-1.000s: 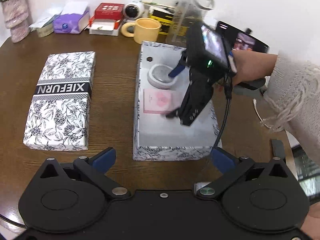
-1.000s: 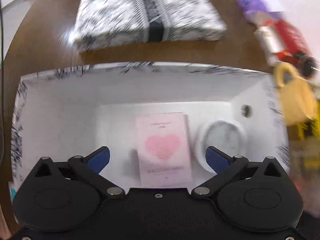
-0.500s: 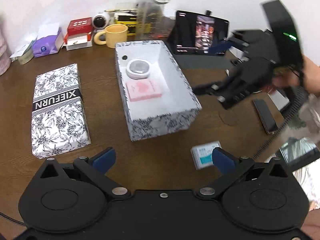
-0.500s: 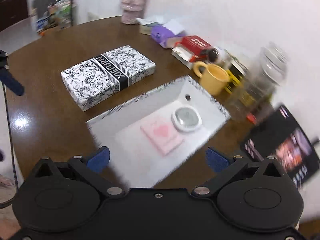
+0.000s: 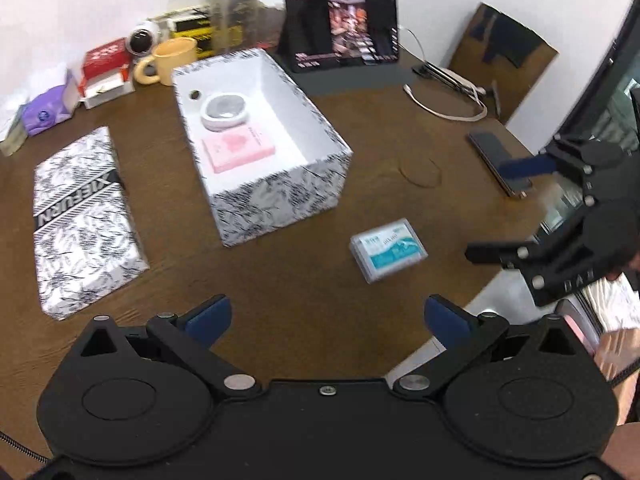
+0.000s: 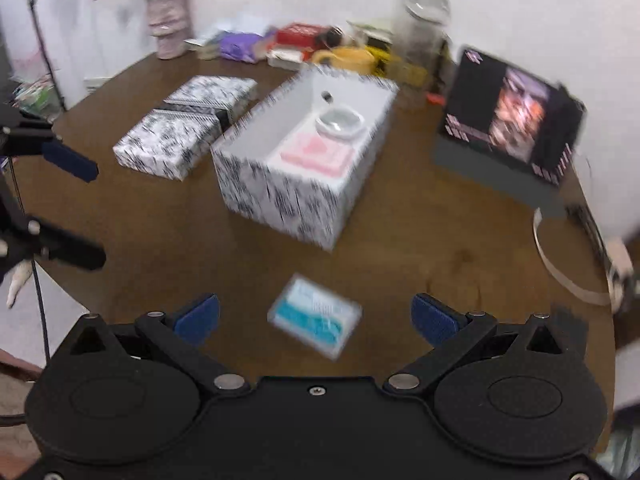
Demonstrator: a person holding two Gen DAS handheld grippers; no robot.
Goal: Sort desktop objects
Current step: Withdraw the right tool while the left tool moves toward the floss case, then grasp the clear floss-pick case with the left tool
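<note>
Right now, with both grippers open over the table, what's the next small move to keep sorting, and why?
Probably lower the right gripper onto the teal-and-white card pack, which lies between its open fingers on the bare table. It is the only small item outside the open patterned box, where the pink booklet and round white dish already sit. The left gripper is open, holding nothing.

A tablet (image 5: 343,30) stands propped at the counter's (image 5: 280,280) far edge, screen lit. Beside it a yellow mug (image 5: 170,62), a clear jar (image 5: 234,8) and a red box (image 5: 105,56); a vase (image 6: 166,26) stands at the far left edge.
</note>
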